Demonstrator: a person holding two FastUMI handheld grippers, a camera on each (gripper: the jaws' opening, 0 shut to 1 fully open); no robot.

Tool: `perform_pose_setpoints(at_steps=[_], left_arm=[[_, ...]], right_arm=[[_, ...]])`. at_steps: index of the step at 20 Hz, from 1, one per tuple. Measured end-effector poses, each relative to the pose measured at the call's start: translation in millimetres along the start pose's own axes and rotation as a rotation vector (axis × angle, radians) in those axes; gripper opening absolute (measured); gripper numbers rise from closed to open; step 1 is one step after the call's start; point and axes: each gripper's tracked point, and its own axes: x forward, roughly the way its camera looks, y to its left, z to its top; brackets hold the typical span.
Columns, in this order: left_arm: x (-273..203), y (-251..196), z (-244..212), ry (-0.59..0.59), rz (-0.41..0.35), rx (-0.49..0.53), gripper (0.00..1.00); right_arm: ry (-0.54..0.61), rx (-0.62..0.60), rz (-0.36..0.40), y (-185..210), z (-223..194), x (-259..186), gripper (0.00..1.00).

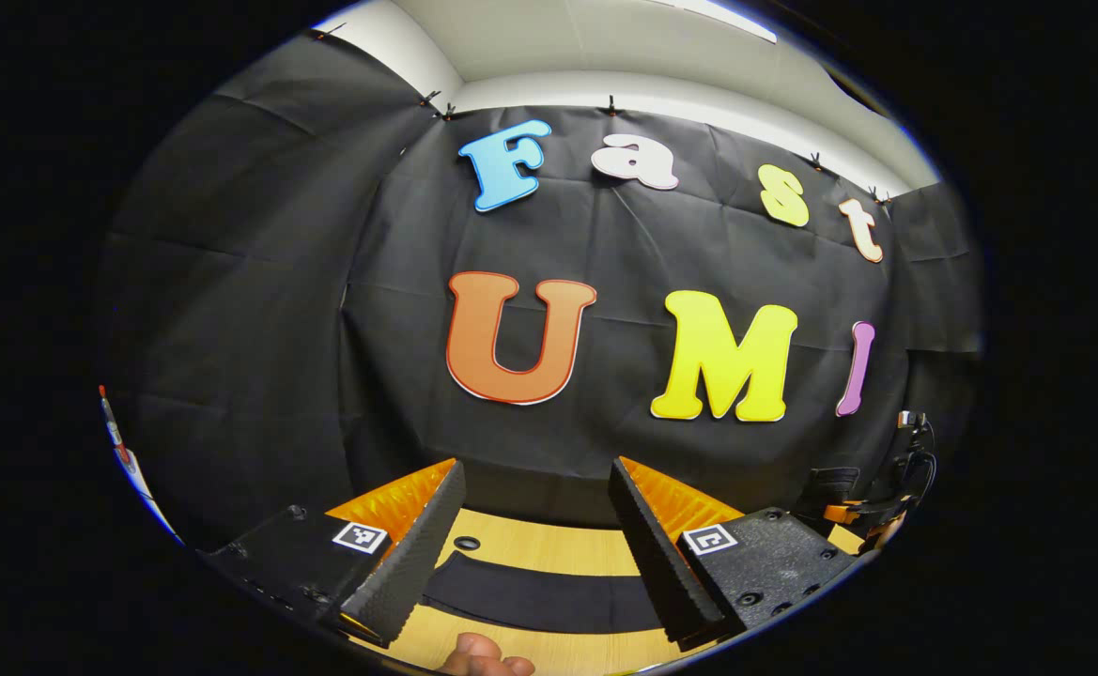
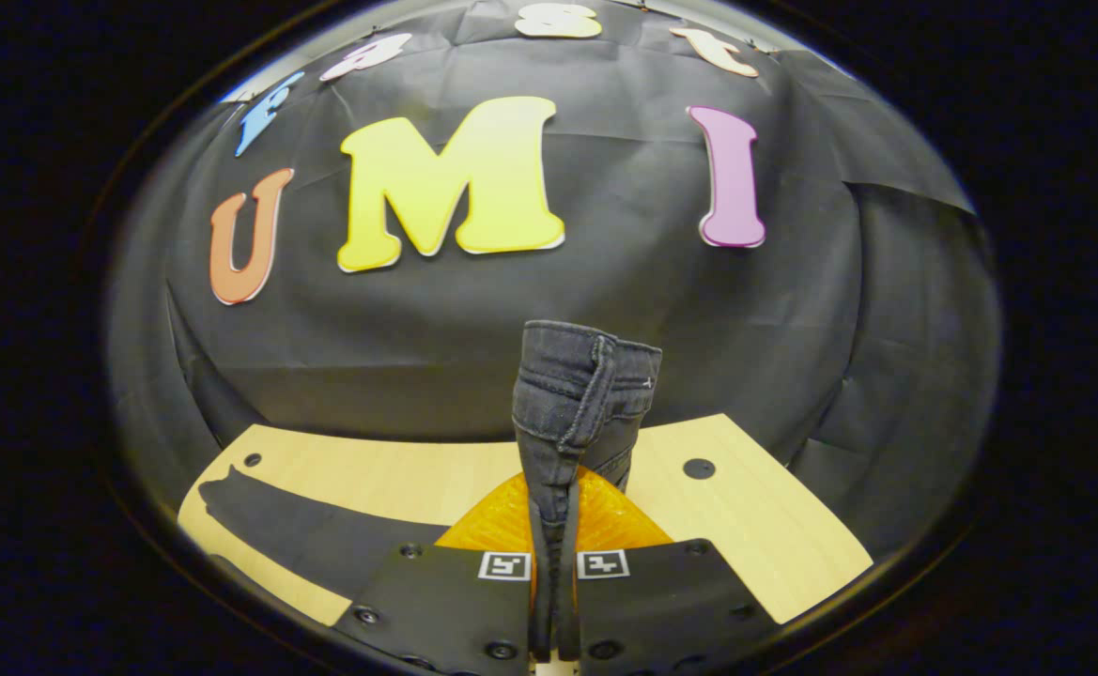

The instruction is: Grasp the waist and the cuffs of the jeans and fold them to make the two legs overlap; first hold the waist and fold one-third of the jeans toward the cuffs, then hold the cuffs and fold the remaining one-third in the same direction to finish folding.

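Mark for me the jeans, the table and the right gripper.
jeans [image 2: 579, 394], right gripper view, on the pinched denim hem.
table [image 2: 755, 526], right gripper view, on bare wood top.
right gripper [image 2: 553, 601], right gripper view, between its fingertips.

The left gripper [image 1: 534, 545] hung above the wooden table [image 1: 549, 540] with its fingers [image 1: 408, 554] spread wide and nothing between them. Beyond them a dark strip of jeans [image 1: 549, 593] lay flat across the tabletop. A fingertip [image 1: 485, 655] showed at the near edge, and another device [image 1: 873, 512] stood far right
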Motion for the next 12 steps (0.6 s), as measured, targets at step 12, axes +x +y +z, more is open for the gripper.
perform_pose_setpoints(at_steps=[12], left_arm=[[-22,34,-4,0.016,0.097,-0.011,0.98]], right_arm=[[0.126,-0.098,0.242,5,-17,-5,0.04]])
